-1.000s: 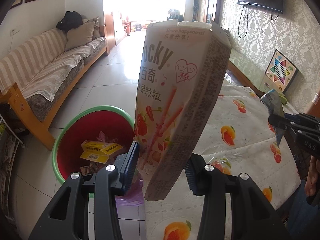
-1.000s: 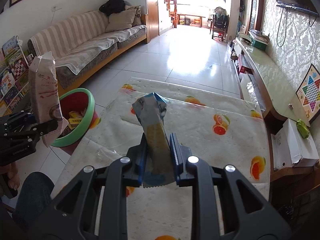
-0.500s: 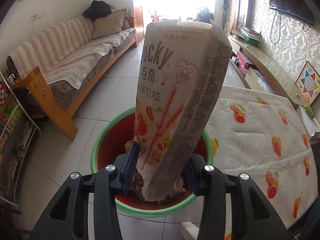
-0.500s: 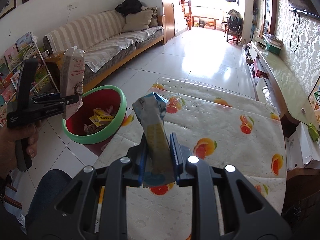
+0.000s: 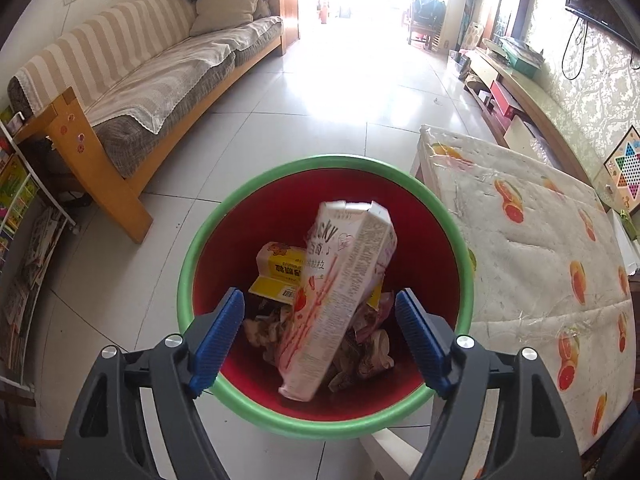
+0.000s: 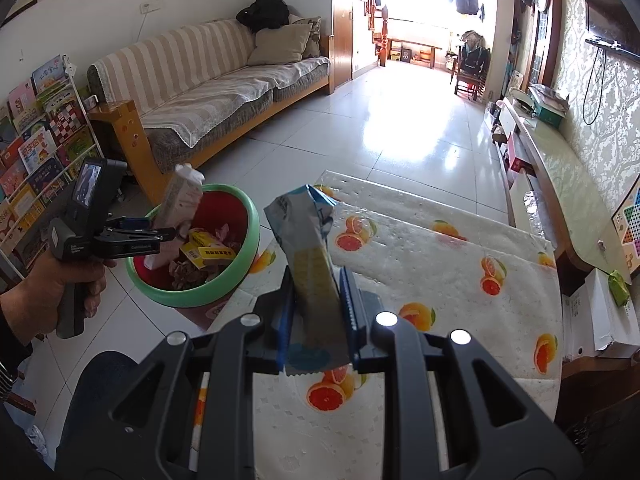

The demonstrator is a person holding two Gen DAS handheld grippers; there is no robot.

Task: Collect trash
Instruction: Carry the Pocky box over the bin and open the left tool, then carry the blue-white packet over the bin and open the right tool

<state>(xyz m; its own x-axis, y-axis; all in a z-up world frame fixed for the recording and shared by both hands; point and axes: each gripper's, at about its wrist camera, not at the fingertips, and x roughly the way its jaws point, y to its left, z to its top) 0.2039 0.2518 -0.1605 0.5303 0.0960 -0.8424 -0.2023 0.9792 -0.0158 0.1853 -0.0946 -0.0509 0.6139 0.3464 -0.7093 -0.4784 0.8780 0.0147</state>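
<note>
My left gripper (image 5: 320, 300) hangs over a red bin with a green rim (image 5: 320, 160), and its jaws are opening. The pink-and-white Pocky box (image 5: 340, 280) is between the blue pads without touching them and tips down into the bin. It rests on a yellow box (image 5: 284, 268) and crumpled wrappers. In the right wrist view the left gripper (image 6: 168, 232) and the Pocky box (image 6: 180, 200) show above the bin (image 6: 240, 272). My right gripper (image 6: 316, 280) is shut on a blue-and-yellow snack wrapper (image 6: 308, 240), which stands upright over the table.
The table with a fruit-print cloth (image 6: 440, 272) stands right of the bin. A striped sofa (image 6: 220, 88) runs along the left wall, with a book rack (image 6: 36, 128) nearer. A person's hand (image 6: 48, 292) holds the left gripper. A white box (image 6: 600, 312) sits at the right.
The left gripper moved over the bin and lower, then its jaws spread and the Pocky box slipped out into the bin. The right gripper carried its wrapper a little towards the bin.
</note>
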